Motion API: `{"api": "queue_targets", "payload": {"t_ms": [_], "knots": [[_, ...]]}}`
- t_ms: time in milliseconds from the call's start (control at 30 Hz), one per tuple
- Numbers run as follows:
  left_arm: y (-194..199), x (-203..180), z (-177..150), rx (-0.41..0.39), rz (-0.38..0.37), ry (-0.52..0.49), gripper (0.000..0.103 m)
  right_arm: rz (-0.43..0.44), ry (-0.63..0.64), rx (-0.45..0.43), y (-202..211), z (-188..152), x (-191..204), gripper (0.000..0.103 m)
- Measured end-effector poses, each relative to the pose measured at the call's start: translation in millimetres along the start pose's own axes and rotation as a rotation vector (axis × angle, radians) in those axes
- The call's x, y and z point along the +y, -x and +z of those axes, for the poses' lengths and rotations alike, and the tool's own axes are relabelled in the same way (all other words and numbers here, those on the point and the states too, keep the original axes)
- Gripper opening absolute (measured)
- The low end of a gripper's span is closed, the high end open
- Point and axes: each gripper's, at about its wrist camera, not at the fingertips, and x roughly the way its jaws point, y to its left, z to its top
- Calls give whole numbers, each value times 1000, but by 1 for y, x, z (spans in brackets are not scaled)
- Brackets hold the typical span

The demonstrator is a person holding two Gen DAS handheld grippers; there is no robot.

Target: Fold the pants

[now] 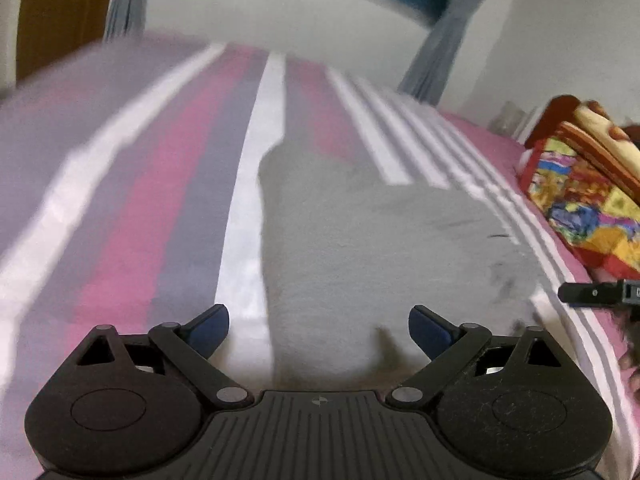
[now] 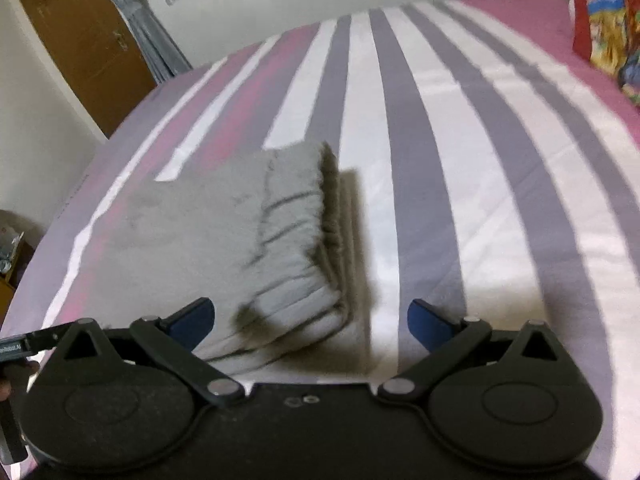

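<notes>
Grey pants [image 2: 224, 236] lay folded on the striped bed [image 2: 460, 168], elastic waistband at lower centre of the right wrist view, just ahead-left of the empty, wide-open right gripper [image 2: 310, 326], the nearer; left gripper [image 1: 318, 332] likewise open, empty.

Home bedroom: striped bedsheet [image 2: 460, 160], curtains [image 2: 148, 28], wooden door [image 2: 80, 40].
</notes>
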Motion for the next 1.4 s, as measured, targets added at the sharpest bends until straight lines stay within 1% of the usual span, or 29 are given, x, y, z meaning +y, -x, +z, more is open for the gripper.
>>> {"api": "queue_targets", "payload": {"t_ms": [33, 100, 167, 200, 267, 367, 467, 533, 633, 700, 767, 900, 1033, 1233, 1400], "knots": [[20, -9, -1, -17, 11, -20, 103, -6, 28, -17, 12, -3, 7, 103], [54, -22, -5, -54, 20, -53, 103, 11, 88, -89, 48, -13, 21, 103], [88, -33, -5, -84, 36, -87, 103, 9, 138, -133, 78, -22, 35, 103], [107, -35, -8, -107, 52, -90, 103, 10, 163, -157, 95, -29, 41, 103], [141, -40, -15, -133, 49, -85, 103, 6, 201, -189, 128, -43, 51, 103], [191, -53, -32, -180, 45, -64, 103, 14, 205, -220, 169, -61, 61, 103], [232, -69, -53, -224, 53, -79, 103, 7, 181, -247, 206, -86, 70, 103], [255, -78, -68, -246, 46, -68, 103, 1, 181, -278, 228, -107, 76, 103], [282, -98, -87, -257, 20, -63, 103, -19, 183, -311, 252, -134, 84, 103], [298, -115, -101, -259, 42, -87, 103, -27, 193, -329, 269, -149, 92, 103], [316, -127, -112, -281, 58, -102, 103, -34, 202, -348, 284, -160, 100, 103], [352, -146, -135, -312, 52, -125, 103, -71, 218, -402, 316, -185, 110, 103], [381, -165, -148, -345, 53, -170, 103, -79, 217, -428, 340, -208, 113, 103], [423, -181, -167, -391, 29, -183, 103, -96, 225, -463, 373, -236, 116, 103], [453, -183, -192, -420, 27, -162, 103, -79, 223, -494, 398, -257, 121, 103]]}}
